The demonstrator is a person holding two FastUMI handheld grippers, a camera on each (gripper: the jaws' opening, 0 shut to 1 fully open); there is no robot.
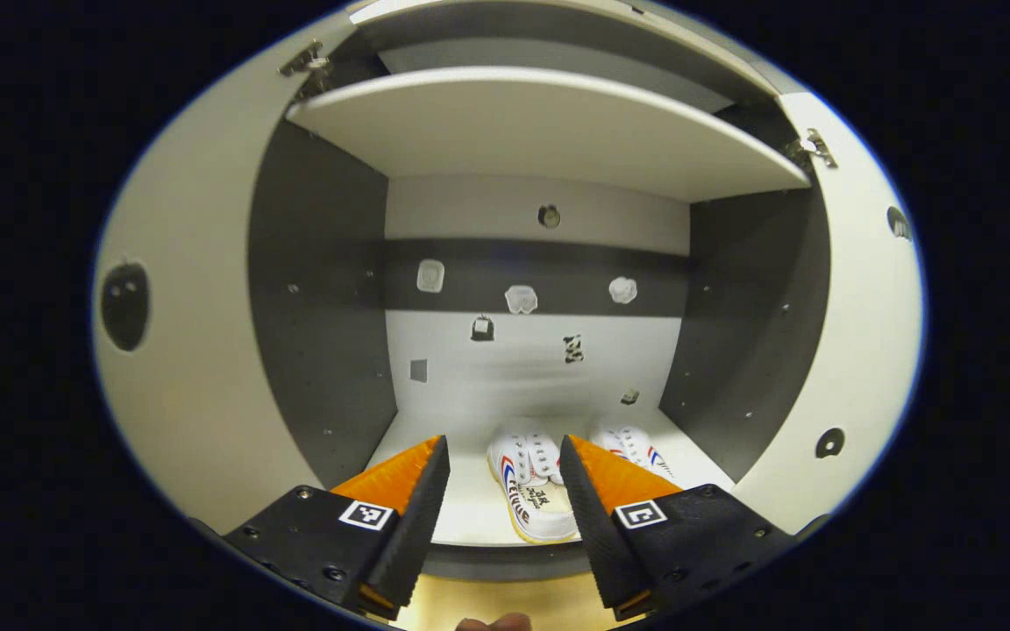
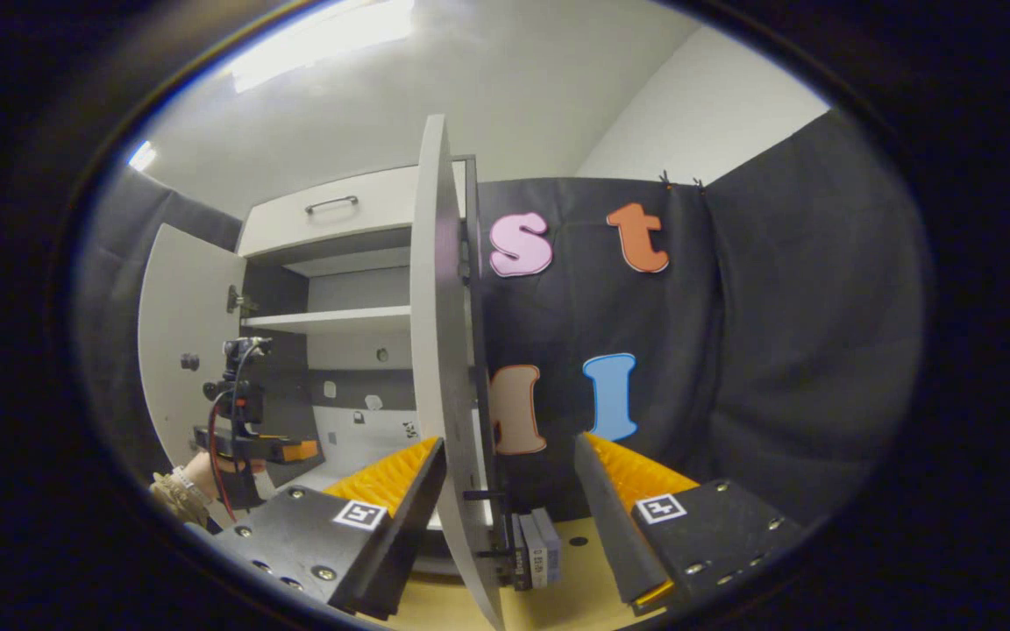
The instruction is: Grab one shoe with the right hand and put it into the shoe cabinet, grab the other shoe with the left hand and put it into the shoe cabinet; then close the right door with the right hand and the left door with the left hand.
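Two white shoes with red and blue stripes lie on the cabinet's bottom shelf (image 1: 470, 517): one (image 1: 529, 491) near the front, the other (image 1: 638, 445) to its right and farther back. My left gripper (image 1: 503, 443) is open in front of the shelf, a little short of the near shoe, with nothing between its fingers. The left door (image 1: 181, 350) and right door (image 1: 864, 350) both stand open. In the right gripper view the right door (image 2: 442, 350) shows edge-on, and my right gripper (image 2: 507, 445) is open with that edge between its fingers, not pressed. The left gripper (image 2: 252, 447) and a hand show by the cabinet opening.
An upper shelf (image 1: 540, 131) spans the cabinet above the shoes, and a drawer with a handle (image 2: 330, 206) sits on top. Small grey blocks (image 2: 536, 548) rest on the wooden floor at the foot of the right door. Black cloth (image 2: 777, 350) hangs to the right.
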